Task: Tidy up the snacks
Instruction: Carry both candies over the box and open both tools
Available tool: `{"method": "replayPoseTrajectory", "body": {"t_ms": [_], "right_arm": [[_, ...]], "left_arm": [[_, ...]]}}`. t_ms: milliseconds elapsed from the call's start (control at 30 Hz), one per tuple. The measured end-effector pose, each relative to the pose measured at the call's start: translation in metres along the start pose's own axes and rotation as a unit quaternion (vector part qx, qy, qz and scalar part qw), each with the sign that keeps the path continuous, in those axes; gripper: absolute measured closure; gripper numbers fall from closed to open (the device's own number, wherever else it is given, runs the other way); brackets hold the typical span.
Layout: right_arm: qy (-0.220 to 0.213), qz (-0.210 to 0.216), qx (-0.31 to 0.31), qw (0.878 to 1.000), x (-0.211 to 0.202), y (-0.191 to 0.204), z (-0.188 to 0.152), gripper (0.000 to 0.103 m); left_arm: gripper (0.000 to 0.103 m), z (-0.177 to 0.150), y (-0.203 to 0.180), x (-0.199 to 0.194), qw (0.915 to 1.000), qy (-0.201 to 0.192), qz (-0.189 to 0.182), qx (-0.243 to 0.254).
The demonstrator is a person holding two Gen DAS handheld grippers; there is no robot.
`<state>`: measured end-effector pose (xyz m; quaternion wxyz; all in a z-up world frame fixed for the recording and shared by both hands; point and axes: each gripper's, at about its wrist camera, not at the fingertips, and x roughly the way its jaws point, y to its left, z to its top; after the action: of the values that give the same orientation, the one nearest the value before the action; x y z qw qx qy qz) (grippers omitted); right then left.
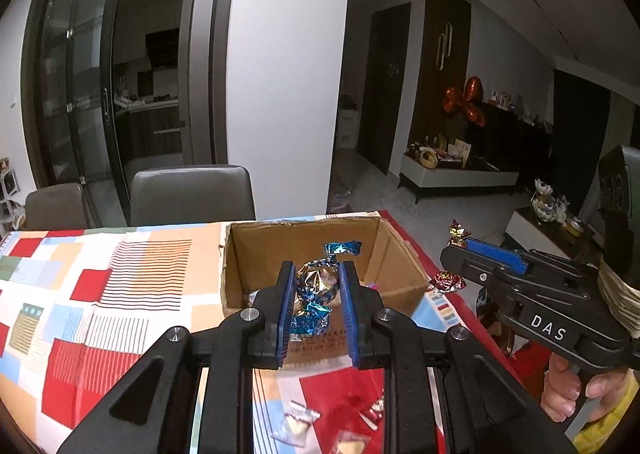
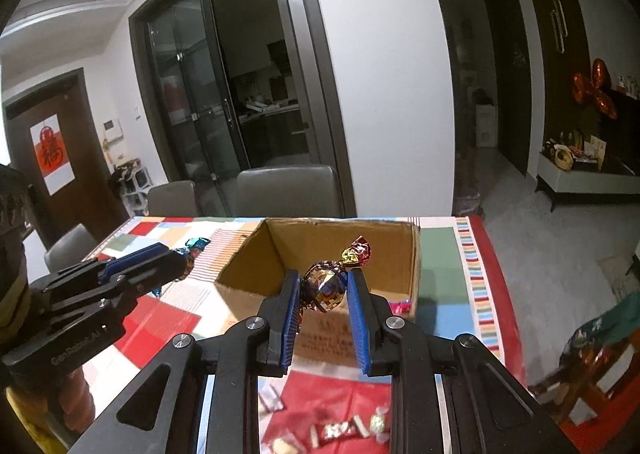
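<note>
An open cardboard box [image 1: 396, 250] stands on the patterned tablecloth; it also shows in the right wrist view [image 2: 400, 254]. My left gripper [image 1: 318, 278] is shut on a blue foil-wrapped candy [image 1: 318, 282] and holds it above the box's near wall. My right gripper [image 2: 324, 286] is shut on a red and gold foil-wrapped candy [image 2: 326, 286] above the box's near edge. The right gripper appears at the right of the left wrist view [image 1: 448, 254]. The left gripper appears at the left of the right wrist view [image 2: 180, 262].
Several small wrapped snacks [image 2: 344, 430] lie on the tablecloth [image 1: 100, 294] near me, also in the left wrist view [image 1: 296, 422]. Two grey chairs [image 1: 192, 193] stand behind the table. The table's right edge [image 2: 496, 294] drops to the floor.
</note>
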<state>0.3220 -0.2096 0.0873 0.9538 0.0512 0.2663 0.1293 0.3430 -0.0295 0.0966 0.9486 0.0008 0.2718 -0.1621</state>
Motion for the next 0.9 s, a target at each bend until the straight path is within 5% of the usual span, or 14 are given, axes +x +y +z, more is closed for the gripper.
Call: {"method": "replayPoseTrajectory", "body": {"t_ms": [500,567,633,900], "right_arm": [[0.050,-0.006,-0.004,0.999,0.062,-0.017,0.035,0.078],[0.058,-0.007,0.009,0.998,0.068,-0.021,0.035,0.076],[0.065,-0.009,0.015,0.998,0.070,-0.024,0.033,0.067],[0.063,-0.016,0.004,0.998,0.049,-0.023,0.011,0.066]], "left_arm": [[0.080,0.037,0.010,0.077,0.9991,0.043,-0.004,-0.001],[0.070,0.036,0.008,0.084,0.9985,0.052,0.016,0.006],[0.055,0.032,0.005,0.082,0.9987,0.044,0.025,0.011],[0.055,0.011,-0.006,0.050,0.9980,0.030,0.051,0.024]]}}
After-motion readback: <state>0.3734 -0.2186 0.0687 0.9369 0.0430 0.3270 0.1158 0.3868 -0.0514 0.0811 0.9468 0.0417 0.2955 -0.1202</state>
